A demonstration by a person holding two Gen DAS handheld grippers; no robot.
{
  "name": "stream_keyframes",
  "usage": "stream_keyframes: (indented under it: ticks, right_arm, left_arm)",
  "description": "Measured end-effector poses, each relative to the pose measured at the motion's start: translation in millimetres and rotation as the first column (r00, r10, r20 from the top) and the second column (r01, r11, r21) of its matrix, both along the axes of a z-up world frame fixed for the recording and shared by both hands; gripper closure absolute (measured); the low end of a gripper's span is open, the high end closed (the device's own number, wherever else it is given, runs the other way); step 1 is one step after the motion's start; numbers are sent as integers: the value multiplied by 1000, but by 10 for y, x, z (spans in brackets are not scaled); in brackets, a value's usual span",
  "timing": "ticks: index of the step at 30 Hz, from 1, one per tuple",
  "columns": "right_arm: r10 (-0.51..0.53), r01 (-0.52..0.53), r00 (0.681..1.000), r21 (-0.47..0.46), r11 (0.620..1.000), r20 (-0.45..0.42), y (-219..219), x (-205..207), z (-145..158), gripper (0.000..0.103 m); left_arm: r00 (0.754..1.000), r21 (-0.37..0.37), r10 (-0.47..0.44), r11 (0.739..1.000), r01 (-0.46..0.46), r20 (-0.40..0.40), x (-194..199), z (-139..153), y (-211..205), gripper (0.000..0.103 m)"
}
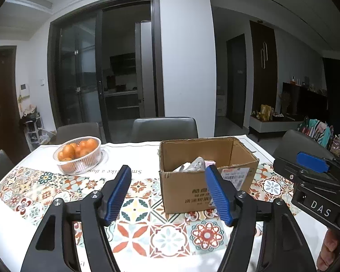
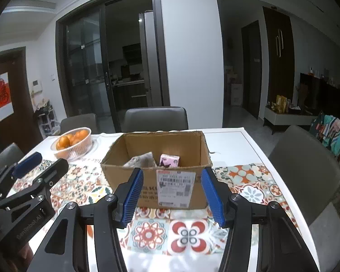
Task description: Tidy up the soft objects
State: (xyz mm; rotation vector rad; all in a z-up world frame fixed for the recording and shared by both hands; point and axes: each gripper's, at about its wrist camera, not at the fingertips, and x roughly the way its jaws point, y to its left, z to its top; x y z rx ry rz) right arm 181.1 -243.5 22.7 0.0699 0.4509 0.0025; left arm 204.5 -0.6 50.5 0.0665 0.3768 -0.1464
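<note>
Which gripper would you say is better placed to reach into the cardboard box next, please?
Probably the right gripper. The cardboard box sits straight ahead between its open, empty fingers, with the pink carton in sight. The left gripper, also open and empty, faces bare tablecloth, with the box off to its right.

Right tool (image 2: 171, 195) is seen with blue pads apart, nothing between them. Cardboard box (image 2: 129, 181) is set on the patterned worktop (image 2: 244, 188) just ahead; a pink carton (image 2: 169, 160) and a grey crumpled item (image 2: 141, 159) are held inside. Left tool (image 2: 27, 165) is seen at left. A basket of oranges (image 2: 72, 144) is placed beyond.
</note>
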Motion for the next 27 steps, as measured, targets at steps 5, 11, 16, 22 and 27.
stream_keyframes:
  ticks: [5, 11, 16, 22, 27]
  right_arm:
    - [-13, 13, 1000, -5, 1000, 7, 34, -248, 13, 38]
    - [-19, 19, 1000, 4, 1000, -3, 65, -510, -27, 33]
    - [-18, 18, 1000, 1, 1000, -10, 73, -659, -66, 33]
    - [-15, 15, 1000, -1, 1000, -16, 98, -775, -103, 33]
    - [-15, 15, 1000, -3, 1000, -13, 104, -824, -104, 33]
  left_arm:
    - [1000, 1, 19, 1000, -19, 3, -263, -1, 44, 25]
    - [999, 4, 34, 999, -34, -6, -496, -32, 88, 18]
    - [999, 10, 48, 999, -48, -11, -661, -53, 115, 14]
    - [998, 17, 56, 998, -56, -14, -759, -84, 152, 14]
    - [998, 15, 57, 998, -57, -6, -807, -73, 154, 12]
